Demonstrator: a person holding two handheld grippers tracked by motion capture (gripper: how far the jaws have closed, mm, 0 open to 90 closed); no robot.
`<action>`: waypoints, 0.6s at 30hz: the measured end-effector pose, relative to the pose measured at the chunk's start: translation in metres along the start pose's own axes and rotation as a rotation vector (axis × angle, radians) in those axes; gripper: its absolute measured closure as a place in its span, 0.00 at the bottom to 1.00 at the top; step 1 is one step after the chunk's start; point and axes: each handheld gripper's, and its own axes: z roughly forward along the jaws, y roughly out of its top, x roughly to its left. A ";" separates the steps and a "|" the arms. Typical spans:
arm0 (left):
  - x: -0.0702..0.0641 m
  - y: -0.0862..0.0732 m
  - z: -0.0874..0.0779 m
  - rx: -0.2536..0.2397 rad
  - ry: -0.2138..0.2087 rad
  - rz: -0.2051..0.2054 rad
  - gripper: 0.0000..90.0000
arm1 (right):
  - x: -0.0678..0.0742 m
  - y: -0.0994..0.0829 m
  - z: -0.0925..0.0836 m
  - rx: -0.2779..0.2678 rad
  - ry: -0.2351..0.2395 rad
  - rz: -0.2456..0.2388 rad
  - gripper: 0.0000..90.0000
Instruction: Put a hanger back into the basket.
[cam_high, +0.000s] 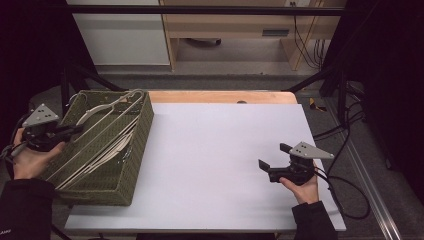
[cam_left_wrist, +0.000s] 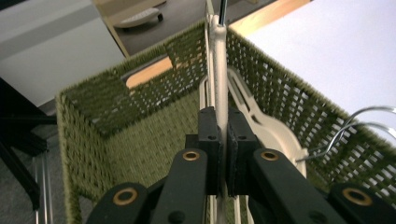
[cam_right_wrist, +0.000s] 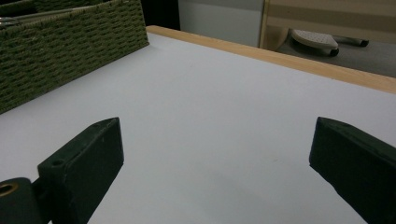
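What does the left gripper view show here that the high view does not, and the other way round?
Left gripper view alone: the left claw shut on a cream hanger standing edge-on inside the basket, and the open weave of the basket's inner walls.
High view alone: the right claw open above the white tabletop, apart from everything, and several hangers lying lengthwise in the basket.
Both: the green woven basket at the table's left, cream hangers with wire hooks, and the wooden table edge behind.

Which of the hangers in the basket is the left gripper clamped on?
The cream hanger standing on edge between the left gripper's shut jaws; the other hangers lie loose in the basket.
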 end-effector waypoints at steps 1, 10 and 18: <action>-0.001 -0.003 0.003 0.008 0.002 0.001 0.96 | 0.000 0.000 0.000 0.000 0.002 -0.001 0.04; -0.012 -0.032 0.033 0.057 0.018 -0.001 0.96 | 0.001 0.000 0.001 0.002 0.005 -0.002 0.04; -0.015 -0.043 0.040 0.130 0.009 -0.002 0.95 | 0.001 -0.001 0.002 0.005 0.007 -0.003 0.04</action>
